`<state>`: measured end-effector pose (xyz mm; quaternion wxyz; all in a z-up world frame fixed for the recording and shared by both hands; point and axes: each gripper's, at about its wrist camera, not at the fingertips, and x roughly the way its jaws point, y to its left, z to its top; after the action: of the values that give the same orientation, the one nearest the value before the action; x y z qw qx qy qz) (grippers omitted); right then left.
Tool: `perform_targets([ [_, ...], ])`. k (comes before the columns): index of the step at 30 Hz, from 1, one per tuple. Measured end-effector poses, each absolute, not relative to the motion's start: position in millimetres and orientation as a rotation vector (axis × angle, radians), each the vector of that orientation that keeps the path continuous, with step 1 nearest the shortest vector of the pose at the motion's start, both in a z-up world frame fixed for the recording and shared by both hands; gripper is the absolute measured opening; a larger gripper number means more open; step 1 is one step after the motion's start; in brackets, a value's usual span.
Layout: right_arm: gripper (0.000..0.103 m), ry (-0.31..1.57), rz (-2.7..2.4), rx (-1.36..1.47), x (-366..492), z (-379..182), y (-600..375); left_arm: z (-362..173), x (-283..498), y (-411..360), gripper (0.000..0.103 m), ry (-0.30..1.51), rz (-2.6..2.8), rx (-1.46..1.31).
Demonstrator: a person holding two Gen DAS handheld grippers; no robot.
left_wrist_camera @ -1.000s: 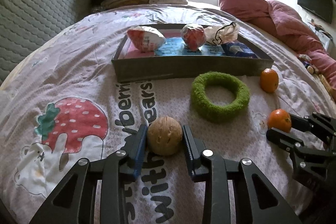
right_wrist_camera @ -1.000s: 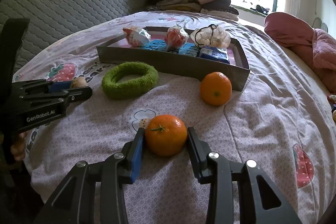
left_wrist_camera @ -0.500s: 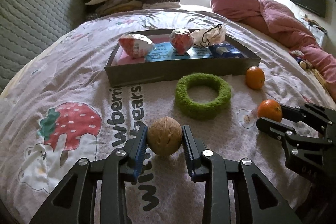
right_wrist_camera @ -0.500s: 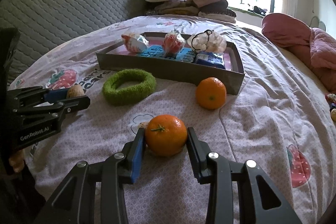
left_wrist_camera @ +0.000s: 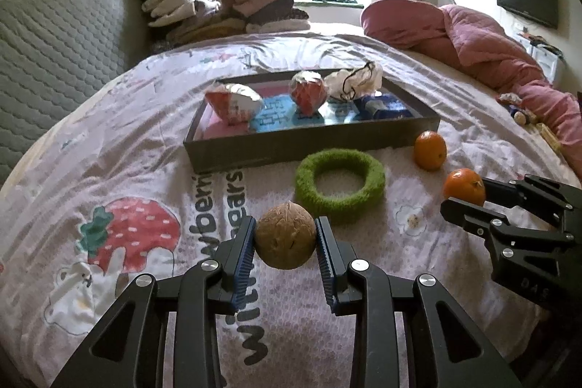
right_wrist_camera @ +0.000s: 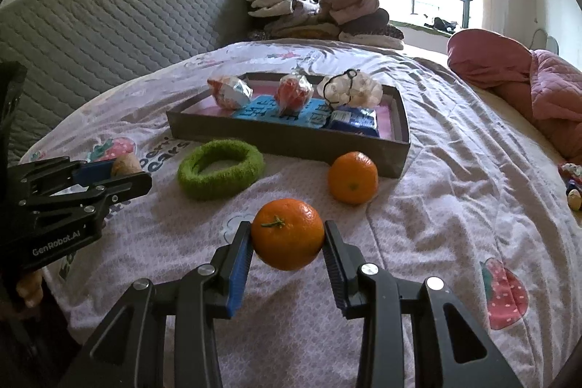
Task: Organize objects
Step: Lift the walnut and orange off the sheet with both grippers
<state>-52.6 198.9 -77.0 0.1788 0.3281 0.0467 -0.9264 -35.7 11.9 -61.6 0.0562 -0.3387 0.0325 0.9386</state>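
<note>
My left gripper [left_wrist_camera: 284, 235] is shut on a brown walnut [left_wrist_camera: 284, 234] and holds it above the bedspread. My right gripper [right_wrist_camera: 287, 234] is shut on an orange tangerine [right_wrist_camera: 287, 234], also lifted; the tangerine shows in the left wrist view [left_wrist_camera: 463, 186] too. A second tangerine [right_wrist_camera: 353, 177] lies on the bed by the near right corner of the grey tray [right_wrist_camera: 291, 142]. A green fuzzy ring [right_wrist_camera: 220, 168] lies in front of the tray. The tray [left_wrist_camera: 309, 142] holds several wrapped packets.
Folded clothes [left_wrist_camera: 218, 6] are stacked at the far end of the bed. A pink quilt [left_wrist_camera: 473, 39] is bunched at the right. A grey padded headboard [right_wrist_camera: 109, 24] runs along the left. Small toys [right_wrist_camera: 573, 184] lie at the right edge.
Both grippers have risen and pulled back from the bed with the walnut and the tangerine held. The tray and ring now sit farther away in both views.
</note>
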Motion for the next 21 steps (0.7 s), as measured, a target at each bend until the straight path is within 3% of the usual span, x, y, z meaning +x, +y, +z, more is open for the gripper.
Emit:
perform_targets([
  [21, 0.039, 0.11, -2.656, 0.859, -71.8, -63.0, 194.3, -49.6, -51.6, 7.6, 0.033, 0.017, 2.857, -0.962],
])
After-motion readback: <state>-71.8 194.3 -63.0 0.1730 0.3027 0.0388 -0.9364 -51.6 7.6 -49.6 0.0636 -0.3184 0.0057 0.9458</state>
